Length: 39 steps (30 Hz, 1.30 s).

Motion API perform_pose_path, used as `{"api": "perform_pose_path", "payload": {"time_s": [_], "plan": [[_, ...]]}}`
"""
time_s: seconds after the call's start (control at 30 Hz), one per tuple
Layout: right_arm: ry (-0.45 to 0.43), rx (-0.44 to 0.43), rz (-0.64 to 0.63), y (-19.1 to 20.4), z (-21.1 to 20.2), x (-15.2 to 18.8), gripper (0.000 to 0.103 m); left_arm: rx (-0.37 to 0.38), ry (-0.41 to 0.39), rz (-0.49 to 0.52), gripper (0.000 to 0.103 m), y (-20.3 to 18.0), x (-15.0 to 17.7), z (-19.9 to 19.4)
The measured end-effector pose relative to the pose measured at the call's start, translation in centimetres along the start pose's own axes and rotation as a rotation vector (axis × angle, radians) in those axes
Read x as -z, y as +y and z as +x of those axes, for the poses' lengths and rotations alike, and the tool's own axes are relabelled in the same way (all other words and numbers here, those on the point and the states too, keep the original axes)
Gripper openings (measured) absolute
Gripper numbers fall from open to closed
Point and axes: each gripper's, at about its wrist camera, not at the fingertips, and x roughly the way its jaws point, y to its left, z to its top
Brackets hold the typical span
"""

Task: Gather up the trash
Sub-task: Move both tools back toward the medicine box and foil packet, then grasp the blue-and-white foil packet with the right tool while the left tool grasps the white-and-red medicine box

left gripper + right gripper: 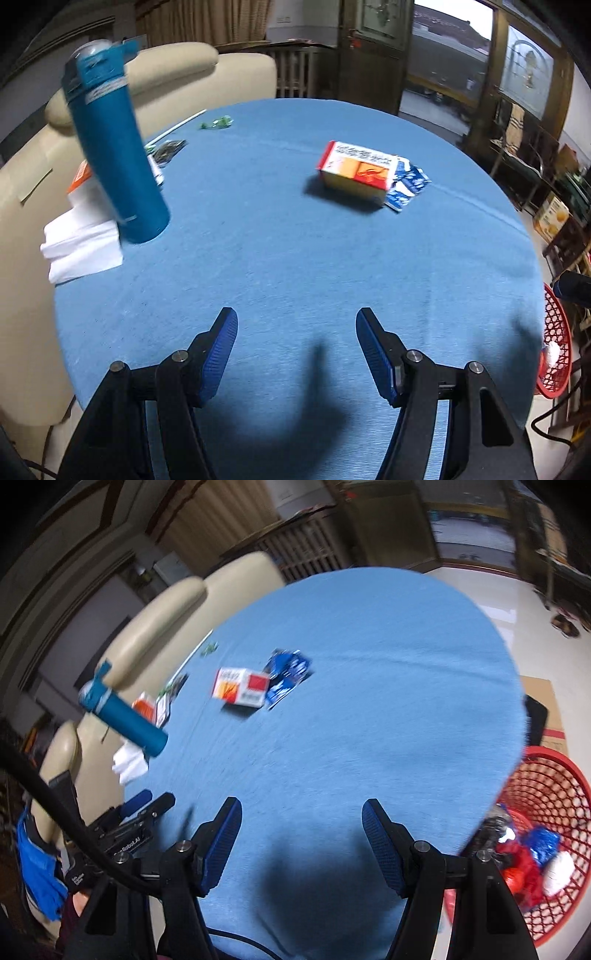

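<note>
A red, orange and white carton [354, 171] lies on the round blue table [295, 258], touching a crumpled blue wrapper [406, 184] on its right. Further back lie a green wrapper [216, 123] and a dark wrapper [170, 149]. My left gripper [296, 317] hovers open over the near part of the table with nothing between its fingers. My right gripper [303, 803] is open and empty too, above the table's near edge. The carton [242, 686] and blue wrapper [288, 672] lie well ahead of it. The left gripper [159, 798] shows at its left.
A red mesh basket [546, 834] holding several pieces of trash stands on the floor right of the table. A tall teal bottle [110, 147] stands at the table's left beside white napkins [81, 243] and a white straw [177, 127]. A cream sofa [221, 70] lies behind.
</note>
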Motion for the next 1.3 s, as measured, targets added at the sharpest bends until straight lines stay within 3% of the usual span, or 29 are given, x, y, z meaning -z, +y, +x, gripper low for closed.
{"api": "perform_pose_path", "payload": {"time_s": [0.33, 0.6, 0.83, 0.97, 1.07, 1.13, 1.2, 1.3], "plan": [[0.062, -0.002, -0.054, 2.7, 4.3, -1.5, 0.072, -0.025, 0.017, -0.066, 0.068, 2.9, 0.2, 1.7], [-0.009, -0.143, -0.092, 6.4, 8.9, -10.2, 0.072, -0.065, 0.015, -0.130, 0.068, 6.0, 0.2, 1.5], [-0.025, -0.182, -0.059, 8.4, 16.1, -16.5, 0.072, -0.090, 0.028, -0.166, 0.068, 8.0, 0.5, 1.2], [0.088, -0.211, 0.002, 8.4, 20.1, -16.1, 0.072, -0.094, 0.032, -0.176, 0.068, 8.6, 0.5, 1.1], [0.192, -0.389, -0.008, 9.3, 19.2, -13.2, 0.072, -0.085, 0.027, -0.178, 0.068, 9.1, 0.4, 0.9], [0.212, -0.484, -0.029, 9.5, 17.4, -11.4, 0.072, -0.082, 0.021, -0.184, 0.068, 9.4, 0.1, 1.0], [0.163, -0.465, -0.040, 8.8, 15.2, -10.9, 0.072, -0.074, 0.022, -0.187, 0.068, 9.4, -0.3, 1.3], [0.006, -0.252, -0.085, 7.2, 12.4, -12.0, 0.072, -0.049, 0.024, -0.193, 0.068, 9.1, -1.3, 1.7]]}}
